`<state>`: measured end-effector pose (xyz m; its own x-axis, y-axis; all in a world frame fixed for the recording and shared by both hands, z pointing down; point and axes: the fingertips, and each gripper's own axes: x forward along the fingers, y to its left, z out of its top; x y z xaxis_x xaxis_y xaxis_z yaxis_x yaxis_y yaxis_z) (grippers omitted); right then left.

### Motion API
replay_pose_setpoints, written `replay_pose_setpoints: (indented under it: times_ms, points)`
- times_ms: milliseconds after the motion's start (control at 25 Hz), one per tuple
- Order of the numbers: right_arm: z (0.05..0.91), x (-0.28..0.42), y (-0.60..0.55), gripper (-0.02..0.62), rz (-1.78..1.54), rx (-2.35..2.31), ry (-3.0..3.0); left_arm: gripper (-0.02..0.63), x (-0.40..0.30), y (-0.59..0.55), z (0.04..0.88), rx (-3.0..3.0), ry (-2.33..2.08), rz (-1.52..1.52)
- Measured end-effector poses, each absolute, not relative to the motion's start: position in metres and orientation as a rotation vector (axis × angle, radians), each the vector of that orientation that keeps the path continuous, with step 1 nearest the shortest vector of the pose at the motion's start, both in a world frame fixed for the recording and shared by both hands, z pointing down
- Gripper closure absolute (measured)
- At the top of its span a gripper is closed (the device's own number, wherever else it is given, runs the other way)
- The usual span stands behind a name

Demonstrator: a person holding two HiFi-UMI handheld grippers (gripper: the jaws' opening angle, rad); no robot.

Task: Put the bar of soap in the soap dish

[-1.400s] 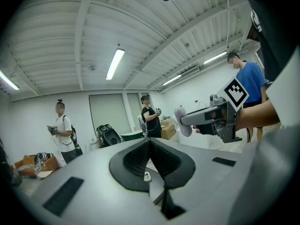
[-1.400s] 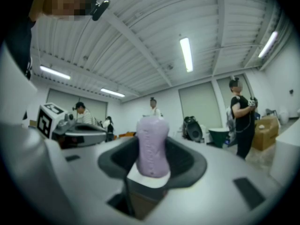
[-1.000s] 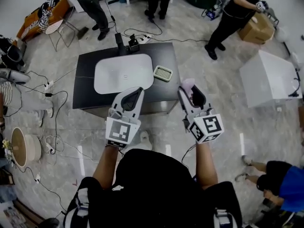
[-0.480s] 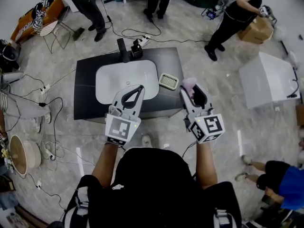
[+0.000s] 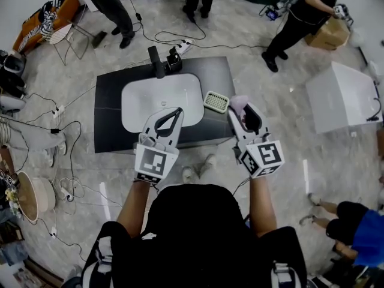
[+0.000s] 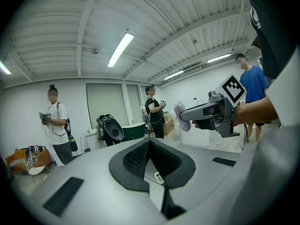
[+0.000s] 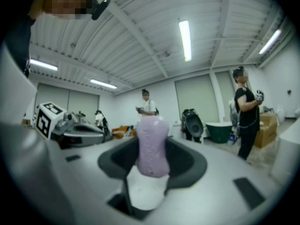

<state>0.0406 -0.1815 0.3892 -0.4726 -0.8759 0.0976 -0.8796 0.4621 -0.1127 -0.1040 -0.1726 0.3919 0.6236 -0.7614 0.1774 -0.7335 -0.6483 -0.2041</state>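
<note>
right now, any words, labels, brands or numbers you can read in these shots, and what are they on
No readable text in any view.
The cube on the left gripper and the one on the right gripper: black-and-white square marker patterns only, no words.
Bar of soap in the right jaws, and soap dish: no print that shows.

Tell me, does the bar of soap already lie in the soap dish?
No, the soap dish is empty on the table, while the bar of soap sits between the jaws of the right gripper.
</note>
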Motion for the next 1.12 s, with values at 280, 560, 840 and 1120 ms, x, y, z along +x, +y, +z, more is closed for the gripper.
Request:
replay_pose_setpoints:
  times_ms: [280,560,840,1120]
  points:
    - [0.399,0.055,-0.206,0.390,0.257,1.560,-2.656,0.581,-0.086,-0.196,0.400,-2.733,1.264,-0.407]
    - [0.415,0.068,-0.233,0.390,0.276,1.464,-2.647,0.581,-0.067,-0.218,0.411,-2.739,1.312,-0.442]
    - [0.455,0.070,-0.259,0.390,0.351,1.327,-2.629,0.581,-0.058,-0.242,0.433,-2.756,1.376,-0.489]
    - [0.501,0.066,-0.274,0.390,0.377,1.139,-2.561,0.581,-0.051,-0.258,0.449,-2.774,1.429,-0.519]
